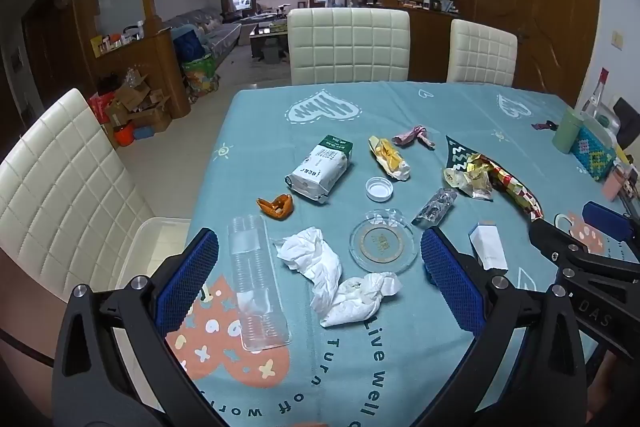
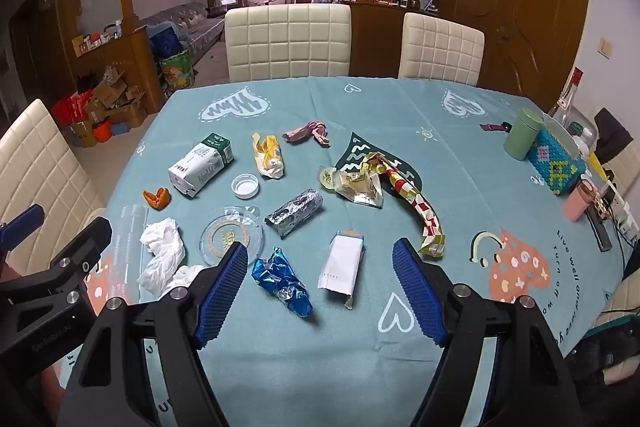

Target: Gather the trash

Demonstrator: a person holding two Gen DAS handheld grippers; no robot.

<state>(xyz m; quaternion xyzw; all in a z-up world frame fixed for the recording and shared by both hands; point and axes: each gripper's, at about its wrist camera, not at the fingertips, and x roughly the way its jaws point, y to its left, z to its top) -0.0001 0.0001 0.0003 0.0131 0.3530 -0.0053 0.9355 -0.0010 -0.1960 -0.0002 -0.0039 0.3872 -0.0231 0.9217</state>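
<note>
Teal tablecloth (image 2: 400, 115) under both tongs, left (image 1: 320, 267) and right (image 2: 320, 279) (angled downward, spread apart, empty).

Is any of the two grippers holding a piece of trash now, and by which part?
Nothing is held. The left gripper and the right gripper both stand open above the table, with no trash between their pads.

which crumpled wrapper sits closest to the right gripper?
The blue foil wrapper, lying between the open right gripper fingers; the others are farther up the table.
</note>
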